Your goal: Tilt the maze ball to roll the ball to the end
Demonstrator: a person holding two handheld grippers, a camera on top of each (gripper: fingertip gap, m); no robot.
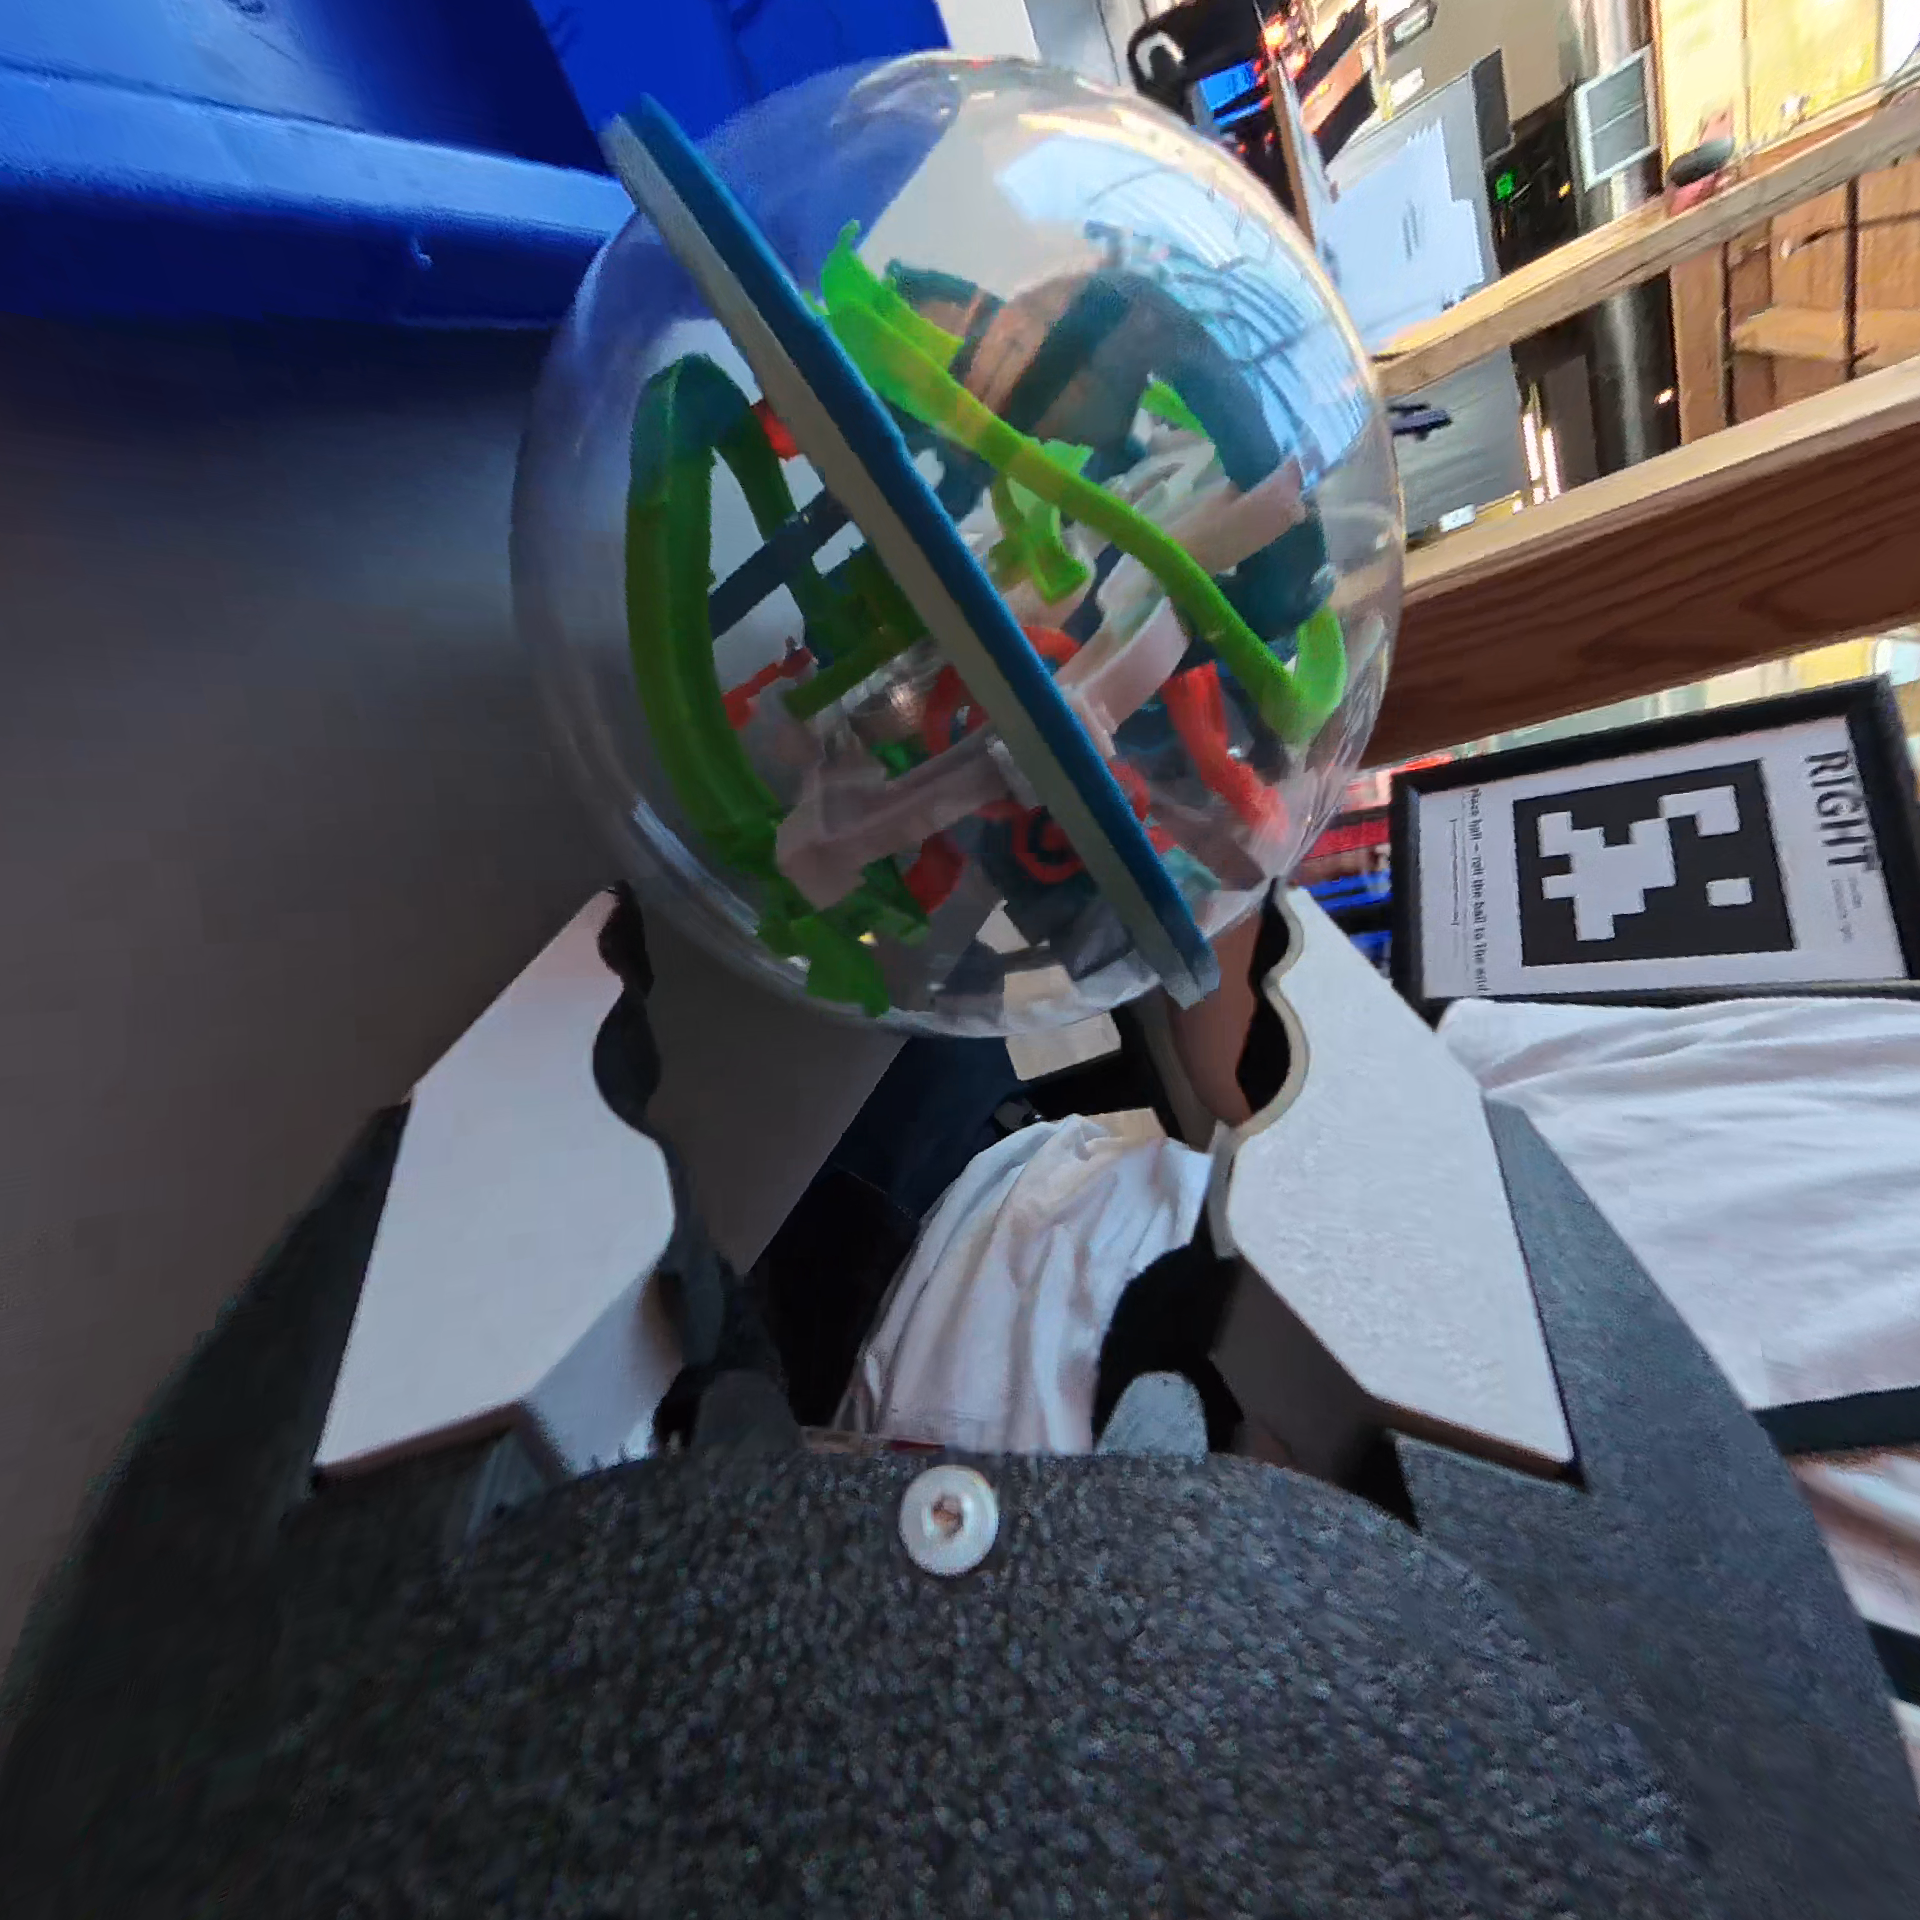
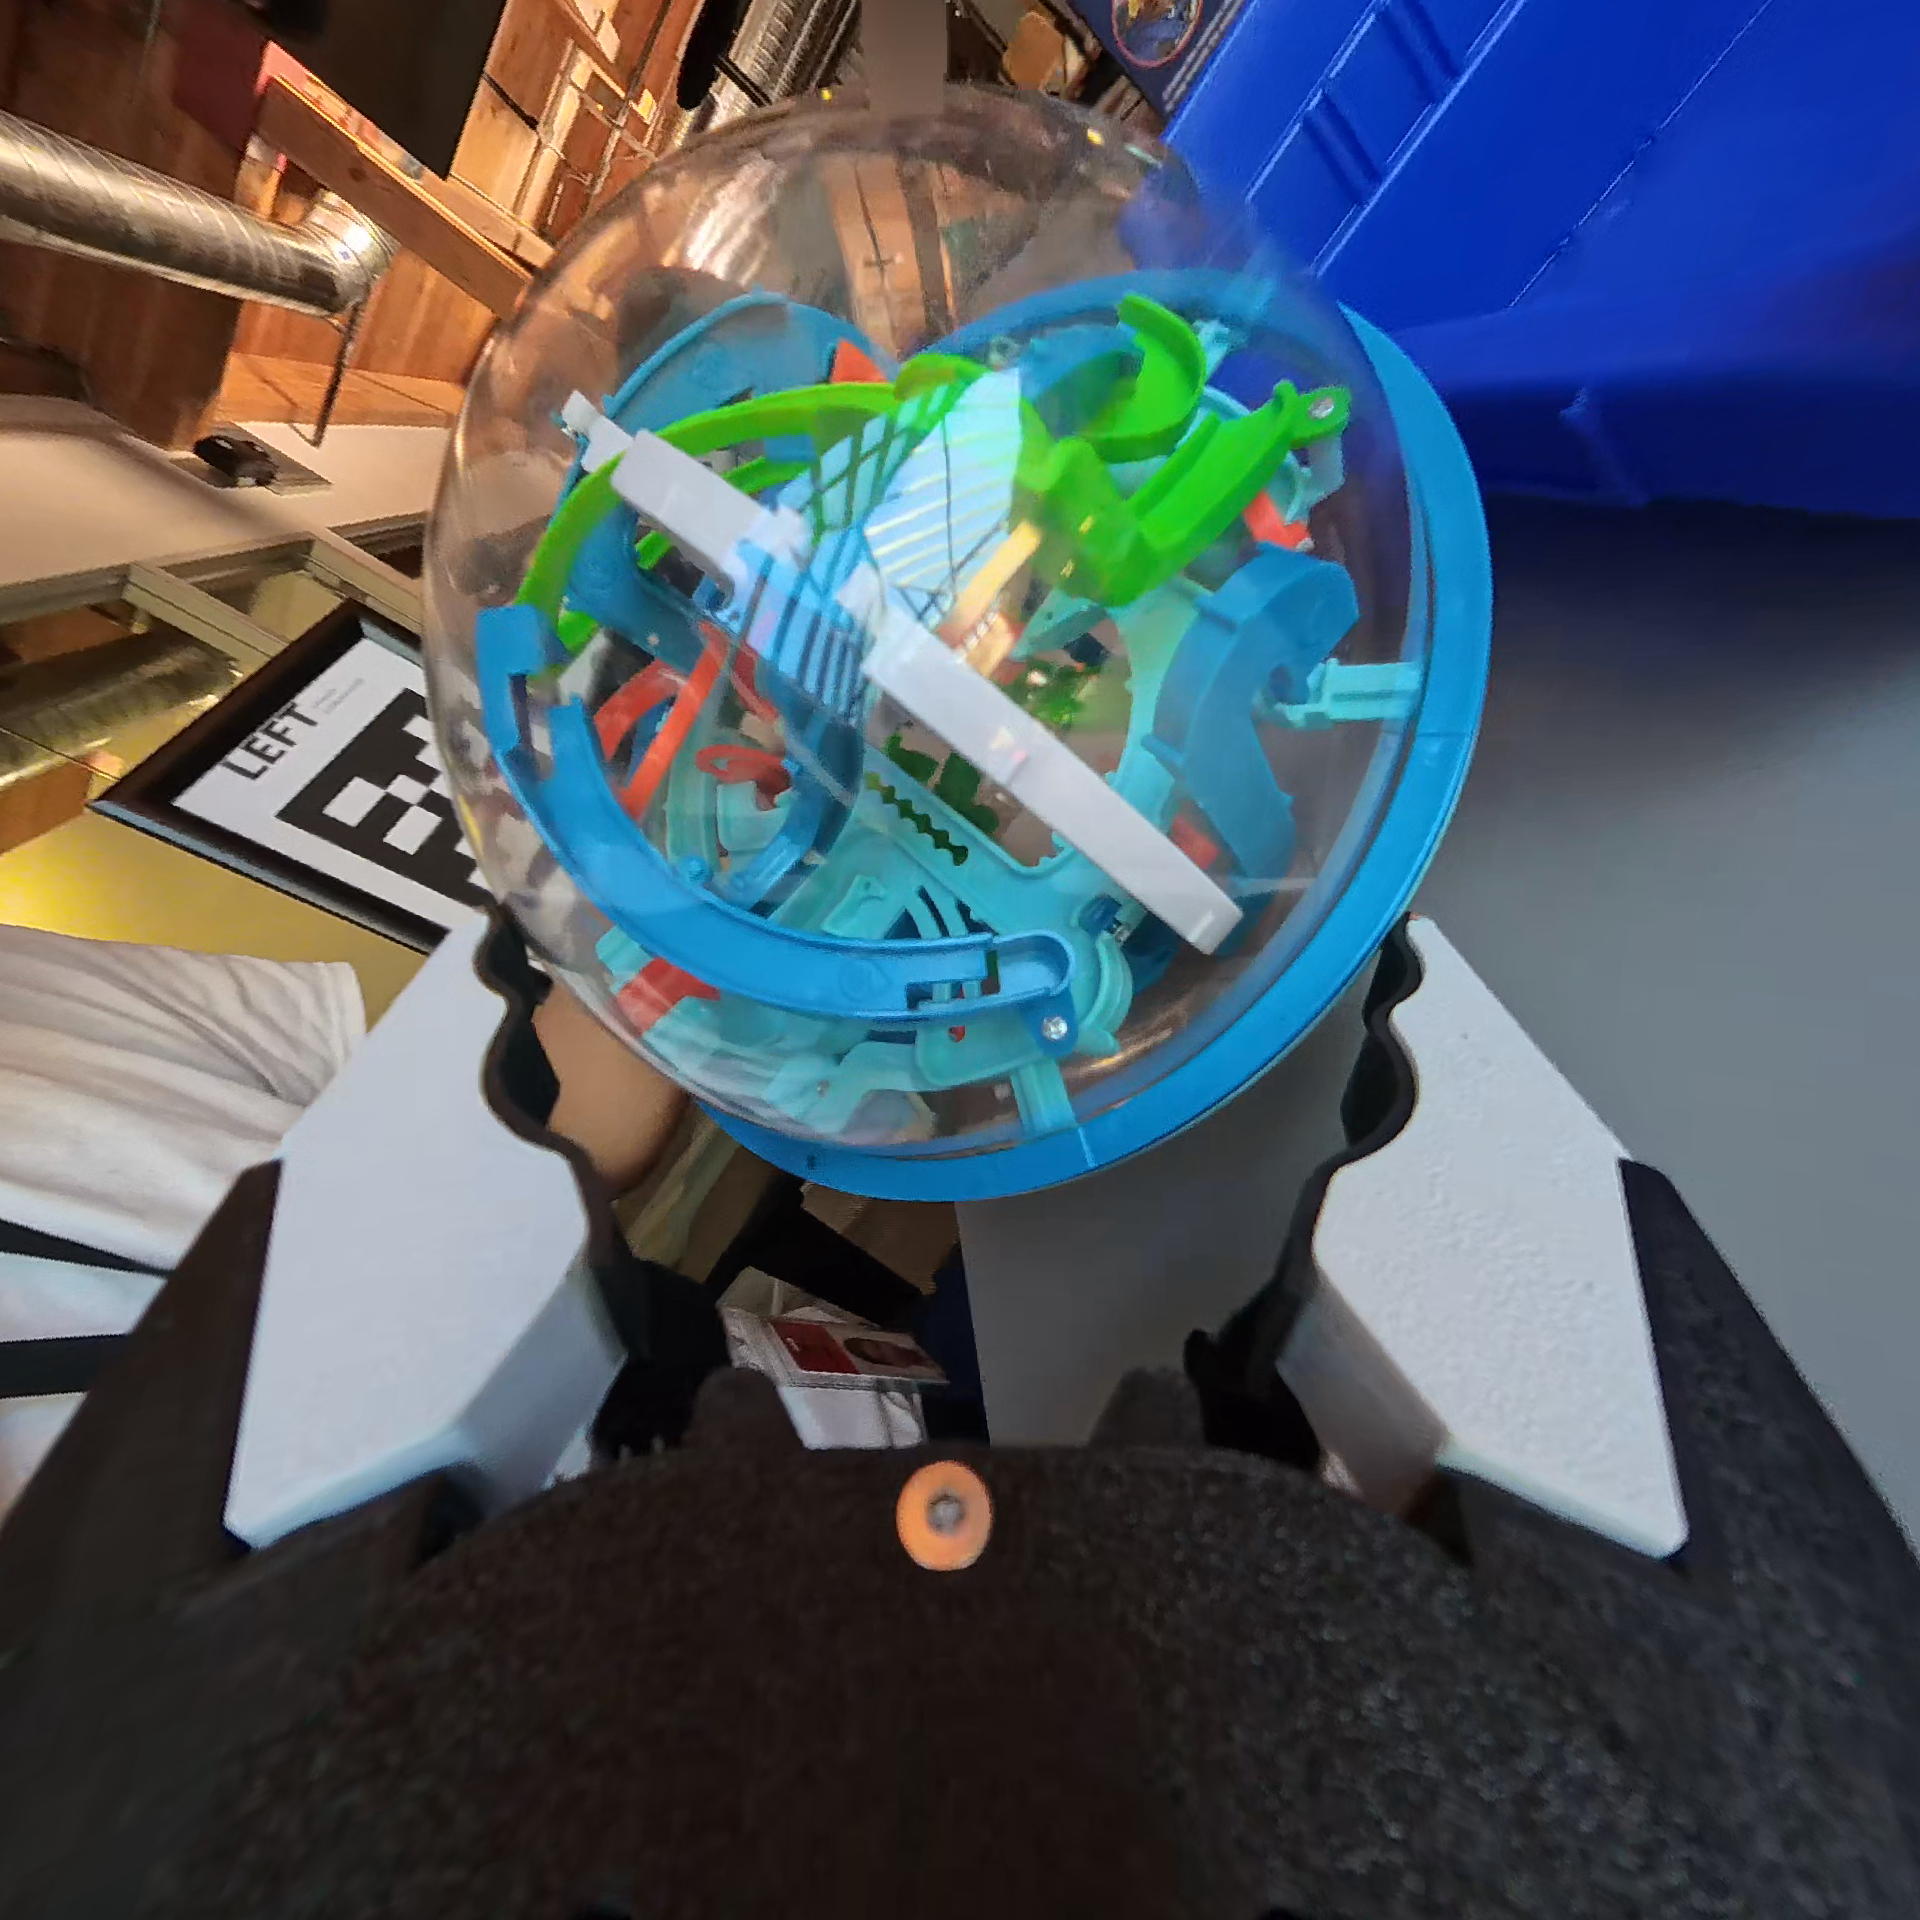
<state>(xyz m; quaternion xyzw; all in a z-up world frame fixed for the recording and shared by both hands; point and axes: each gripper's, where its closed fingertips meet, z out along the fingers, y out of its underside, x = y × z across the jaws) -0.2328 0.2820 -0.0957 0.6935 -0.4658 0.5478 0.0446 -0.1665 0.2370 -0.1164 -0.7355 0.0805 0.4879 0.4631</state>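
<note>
Grey tabletop (image 1: 208, 727) and a blue plastic bin (image 1: 260, 187) fill the far left, with wooden shelving (image 1: 1662, 540) behind to the right. The left gripper (image 1: 951, 904) is clenched on the underside of the maze ball (image 1: 1039, 468), only its very fingertips (image 1: 623, 935) touching the clear shell. The right gripper (image 2: 951, 945) is spread wide and grips the same sphere from the opposite side, one finger touching the blue equator ring (image 2: 1444, 623). The maze ball therefore sits held between both tongs, tilted so that its ring runs diagonally. Whether it also rests on the table cannot be told, and the small ball inside is not visible among the tracks.

The likeliest trouble is slip. The shell is smooth and curved, and the left hold sits low on it, so a sharp tilt could squirt the sphere out. A jolt could also knock the inner ball off its track.

Counted: one maze ball, two grippers, one bin, and two black-and-white marker cards (image 1: 1662, 862), one on each gripper.
</note>
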